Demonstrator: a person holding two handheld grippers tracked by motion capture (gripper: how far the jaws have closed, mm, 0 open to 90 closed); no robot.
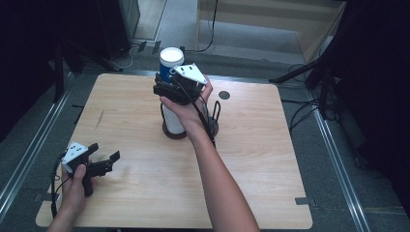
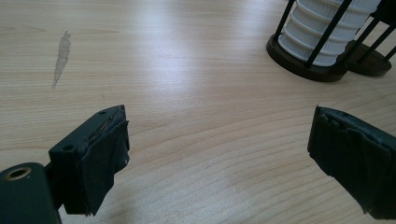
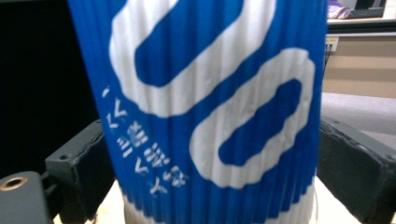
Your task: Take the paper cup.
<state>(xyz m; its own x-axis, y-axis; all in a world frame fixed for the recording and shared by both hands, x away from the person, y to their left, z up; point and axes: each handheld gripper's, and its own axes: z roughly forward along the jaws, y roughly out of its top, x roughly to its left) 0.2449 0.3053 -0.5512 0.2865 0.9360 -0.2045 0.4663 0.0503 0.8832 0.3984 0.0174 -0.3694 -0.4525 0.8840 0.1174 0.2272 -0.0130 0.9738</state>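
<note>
Overhead, the light wooden table is standing on grey floor, with dark stands at both sides. Its near half is lying bare, giving open room around the left gripper, which is resting near the left edge with its jaws standing wide on nothing. Toward the far edge, the right gripper is holding a blue paper cup between its jaws, above the stack of white cups in a black wire holder.
</note>
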